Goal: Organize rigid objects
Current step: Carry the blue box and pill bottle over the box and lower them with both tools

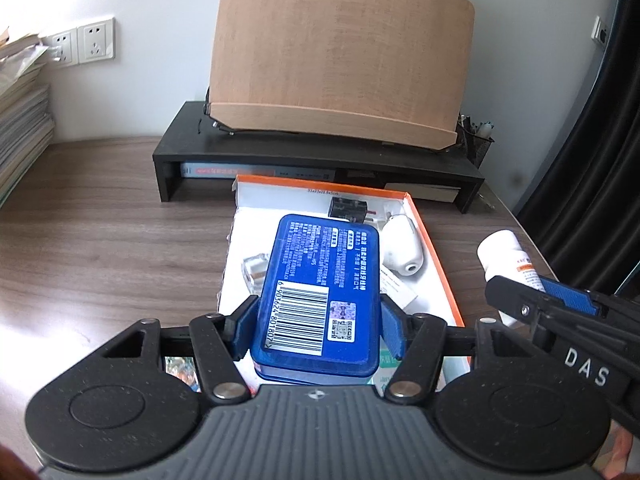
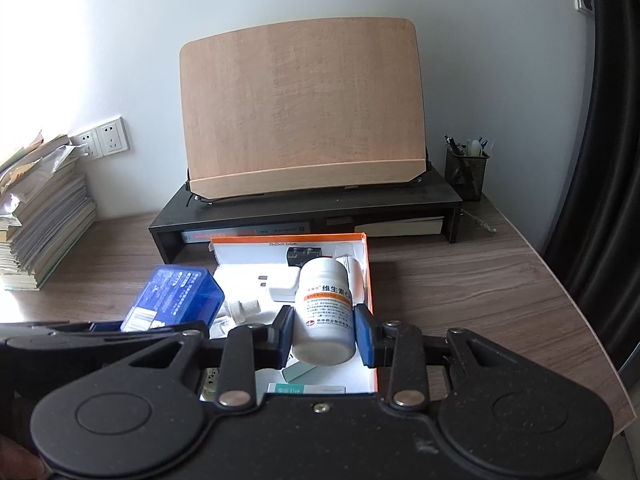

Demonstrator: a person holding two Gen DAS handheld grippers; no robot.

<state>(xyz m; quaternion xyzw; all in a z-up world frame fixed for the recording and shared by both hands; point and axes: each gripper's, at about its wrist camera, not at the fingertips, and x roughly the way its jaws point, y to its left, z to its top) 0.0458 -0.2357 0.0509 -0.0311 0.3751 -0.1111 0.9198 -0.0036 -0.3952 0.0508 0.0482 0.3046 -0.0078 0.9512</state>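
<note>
Left gripper (image 1: 318, 322) fingers clamped on blue tin (image 1: 320, 292) (barcode up) above orange-rimmed box (image 1: 434, 248); right gripper (image 2: 324, 338) fingers gripping white bottle (image 2: 326, 312), Chinese-lettered label, counter (image 2: 460, 280) bare rightward.

I see a blue tin (image 1: 316, 296) printed with white text and a black-and-white barcode, a white pill bottle (image 2: 326, 312) with an orange label band, a box (image 2: 370, 280) orange outside and white inside, a tabletop (image 1: 100, 240) in grey-brown woodgrain, and a pale wood bookstand (image 2: 304, 108).
</note>
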